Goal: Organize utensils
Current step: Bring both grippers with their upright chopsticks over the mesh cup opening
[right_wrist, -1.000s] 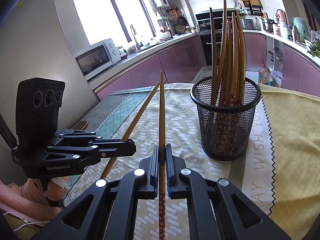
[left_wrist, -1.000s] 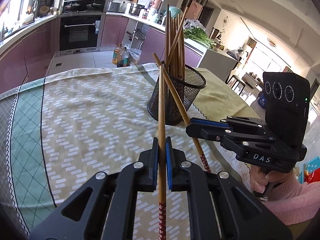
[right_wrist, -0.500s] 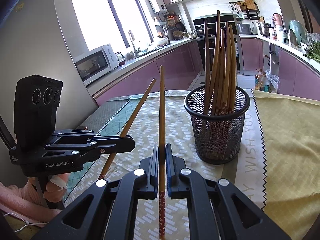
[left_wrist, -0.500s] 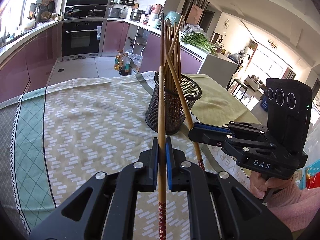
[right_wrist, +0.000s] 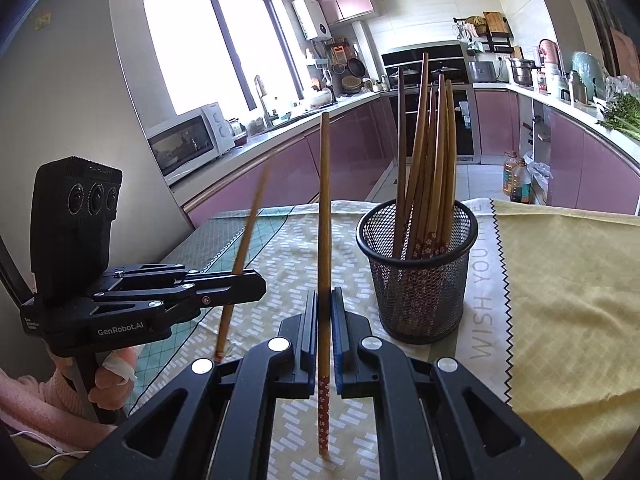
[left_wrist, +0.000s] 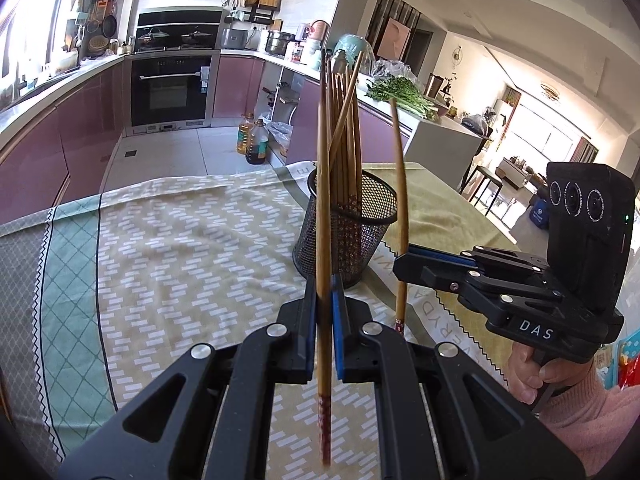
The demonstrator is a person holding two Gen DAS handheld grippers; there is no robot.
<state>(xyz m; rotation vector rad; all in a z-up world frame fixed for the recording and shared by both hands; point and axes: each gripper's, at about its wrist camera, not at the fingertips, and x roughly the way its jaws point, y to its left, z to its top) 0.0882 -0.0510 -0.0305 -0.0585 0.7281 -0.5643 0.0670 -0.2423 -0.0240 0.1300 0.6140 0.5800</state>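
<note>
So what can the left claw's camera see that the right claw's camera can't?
Only the left wrist view shows the leafy greens on the counter and the bright living room behind them. Only the right wrist view shows the big window and the microwave. Both show the mesh cup full of chopsticks, the oven, the patterned tablecloth, and both claws, the left claw and the right claw, each shut on one chopstick held upright.
</note>
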